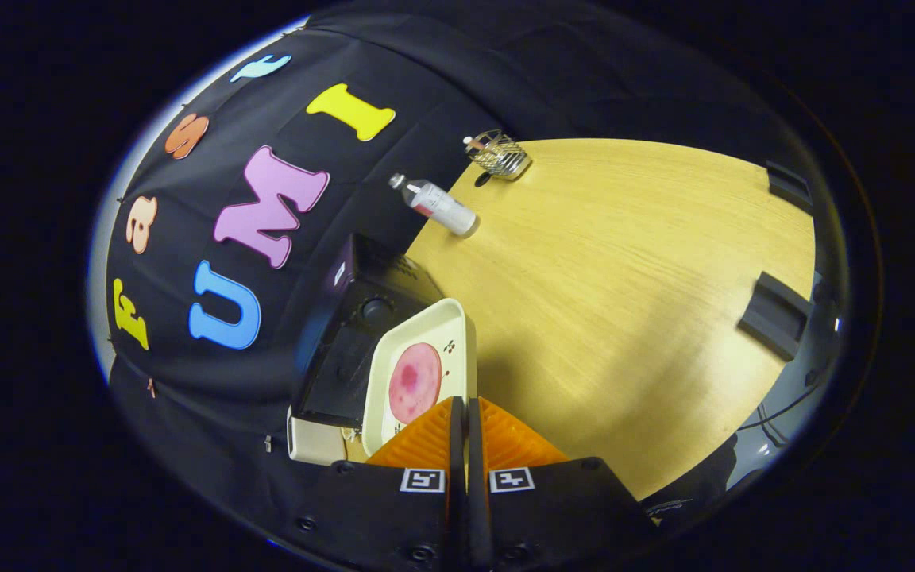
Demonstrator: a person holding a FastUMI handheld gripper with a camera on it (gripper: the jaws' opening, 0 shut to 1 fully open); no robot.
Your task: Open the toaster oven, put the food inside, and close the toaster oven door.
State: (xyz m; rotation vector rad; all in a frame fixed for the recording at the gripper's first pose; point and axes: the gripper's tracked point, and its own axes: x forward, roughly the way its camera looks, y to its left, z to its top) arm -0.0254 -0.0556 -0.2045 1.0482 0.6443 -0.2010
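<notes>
My gripper (461,409) is shut on the near rim of a cream tray (457,318), which it holds lifted above the table. On the tray lies a round pink slice of food (414,383). Right beside the tray, on its far side from the open table, stands the dark toaster oven (362,318) with a round knob on its face. A cream part (314,441) shows at the oven's near end. Whether the oven door is open or closed I cannot tell from this angle.
The pale wooden table (624,278) stretches beyond the tray. A small bottle (442,206) and a wire basket (499,155) stand at its back by the black cloth wall. Two black brackets (771,314) sit on the table's far edge.
</notes>
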